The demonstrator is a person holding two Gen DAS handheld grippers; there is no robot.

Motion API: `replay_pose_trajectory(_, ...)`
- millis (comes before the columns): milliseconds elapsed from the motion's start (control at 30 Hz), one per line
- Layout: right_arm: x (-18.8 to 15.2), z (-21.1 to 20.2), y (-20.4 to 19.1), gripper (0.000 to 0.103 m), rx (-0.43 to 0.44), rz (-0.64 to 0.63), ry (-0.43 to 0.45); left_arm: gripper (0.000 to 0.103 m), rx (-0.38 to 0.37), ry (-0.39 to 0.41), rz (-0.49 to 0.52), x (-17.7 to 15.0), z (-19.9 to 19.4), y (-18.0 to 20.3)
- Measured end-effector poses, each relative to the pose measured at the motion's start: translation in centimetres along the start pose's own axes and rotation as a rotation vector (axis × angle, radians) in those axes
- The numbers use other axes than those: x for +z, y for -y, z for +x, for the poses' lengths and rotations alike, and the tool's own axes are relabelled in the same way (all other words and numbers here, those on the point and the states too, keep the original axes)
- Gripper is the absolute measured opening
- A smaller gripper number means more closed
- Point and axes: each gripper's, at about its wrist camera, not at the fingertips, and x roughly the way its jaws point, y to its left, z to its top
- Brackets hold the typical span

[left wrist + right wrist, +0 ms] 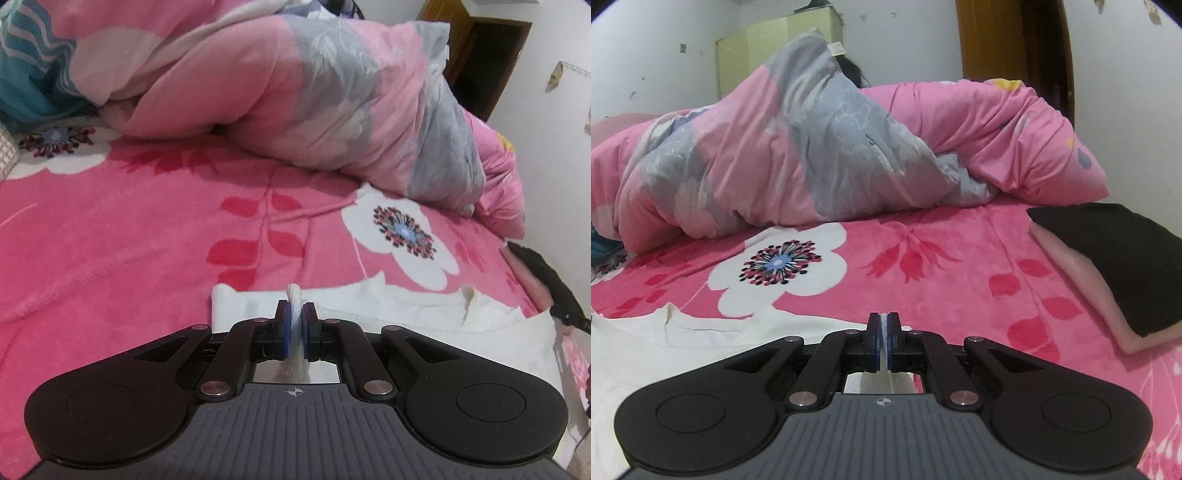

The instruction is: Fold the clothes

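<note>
I have both grippers pinched on the white garment (406,310), which lies flat on the pink flowered bed sheet (129,236). My left gripper (294,314) clamps a bunched fold at 1 edge; my right gripper (884,325) clamps another edge. A rumpled pink-and-grey quilt (783,147) lies beyond.

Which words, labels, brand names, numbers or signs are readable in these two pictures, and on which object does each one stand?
No readable text in either view.
Left gripper: only a small crosshair mark on its body, no letters.
Right gripper: the same crosshair mark, no letters.
Tag on the quilt: too small and blurred to read.
</note>
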Motion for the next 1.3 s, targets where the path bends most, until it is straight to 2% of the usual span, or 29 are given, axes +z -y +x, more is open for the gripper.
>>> replay_pose_trajectory(167, 1.2, 0.0, -0.1, 0.002, 0.0, -0.014, 0.034, 0.005, -0.006, 0.049, 0.03, 1.4, -0.7, 0.6)
replay_pose_trajectory(567, 3.7, 4.7, -0.2, 0.002, 0.007, -0.018, 0.04, 0.004, 0.022, 0.029, 0.018, 3.1, 2.8, -0.4)
replay_pose_trajectory(733, 3.5, 7.3, 0.0, 0.002, -0.004, -0.023, -0.002, 0.004, 0.029, 0.008, -0.001, 3.1, 4.4, -1.2)
replay_pose_trajectory(1000, 4.0, 8.5, 0.1, 0.002, 0.001, -0.02, 0.017, 0.004, 0.025, 0.014, -0.002, 3.7, 5.6, -1.6)
replay_pose_trajectory(1300, 2.7, 10.7, 1.2, 0.002, 0.0, 0.025, -0.042, 0.005, 0.027, -0.044, -0.028, 3.3, 7.6, -2.4)
